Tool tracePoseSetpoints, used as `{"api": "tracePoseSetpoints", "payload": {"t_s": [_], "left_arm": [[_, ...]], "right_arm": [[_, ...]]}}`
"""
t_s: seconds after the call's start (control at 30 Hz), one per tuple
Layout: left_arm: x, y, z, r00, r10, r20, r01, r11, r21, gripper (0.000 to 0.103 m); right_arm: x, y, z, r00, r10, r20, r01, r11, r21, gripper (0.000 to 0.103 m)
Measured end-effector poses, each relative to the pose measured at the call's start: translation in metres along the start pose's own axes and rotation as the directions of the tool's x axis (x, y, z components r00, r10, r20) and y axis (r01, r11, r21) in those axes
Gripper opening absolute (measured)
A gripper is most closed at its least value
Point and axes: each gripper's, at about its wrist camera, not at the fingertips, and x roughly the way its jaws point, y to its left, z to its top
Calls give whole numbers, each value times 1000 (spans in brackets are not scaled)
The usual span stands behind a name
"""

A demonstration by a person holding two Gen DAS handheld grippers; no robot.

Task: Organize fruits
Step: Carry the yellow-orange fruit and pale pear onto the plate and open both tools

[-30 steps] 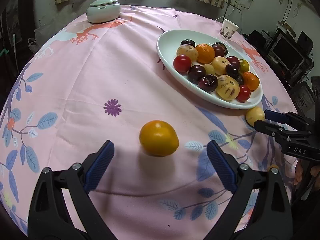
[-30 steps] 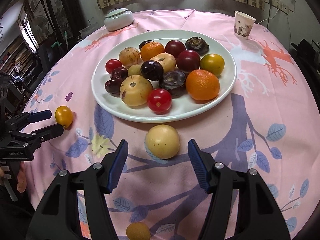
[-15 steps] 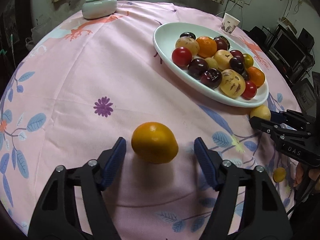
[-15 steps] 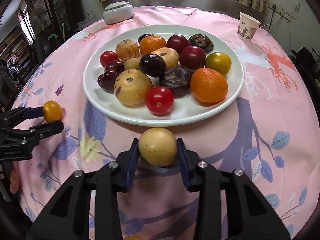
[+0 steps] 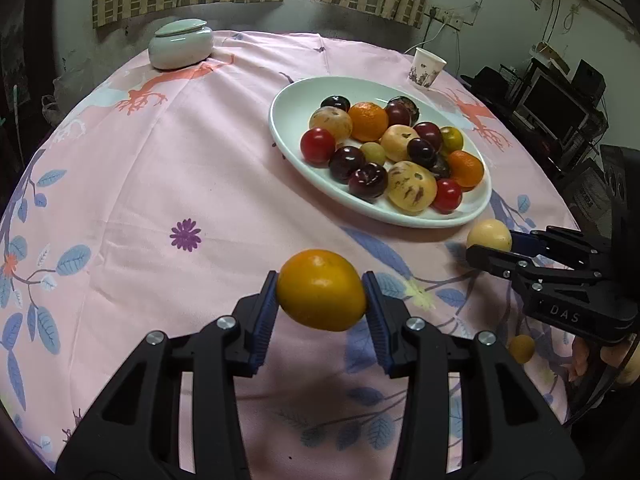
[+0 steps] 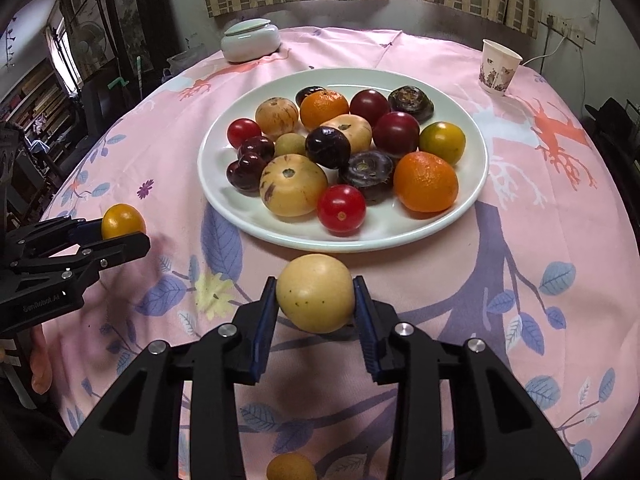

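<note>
My left gripper has its blue pads pressed on both sides of an orange-yellow fruit, and its jaws are still closing. The fruit looks slightly off the pink cloth, with a shadow under it. My right gripper is shut on a pale yellow round fruit just in front of the white plate. The plate holds several fruits: red, dark purple, orange and pale striped. The other view shows each gripper side-on: the right gripper with the pale fruit, the left gripper with the orange-yellow fruit.
A small yellowish fruit lies on the cloth near the table's front edge, also low in the right wrist view as the same small fruit. At the back stand a lidded pale green pot and a paper cup. Dark furniture surrounds the round table.
Both grippers went from wide open around their fruits to pads on them; the right one gripped first, the left one only now. The left gripper with its fruit has risen slightly.
</note>
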Motion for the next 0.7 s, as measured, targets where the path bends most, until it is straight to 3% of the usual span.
{"api": "tracePoseSetpoints", "payload": {"t_s": [0.33,0.7], "left_arm": [[-21,-28,7,998,-43,36,41,998,54,42],[-9,-43,34,998,-57,39,54,995,80,42]], "right_arm": [[-26,5,-4,999,9,46,-9,1000,-1,38],[-21,-5,13,999,4,39,-5,1000,18,38]]}}
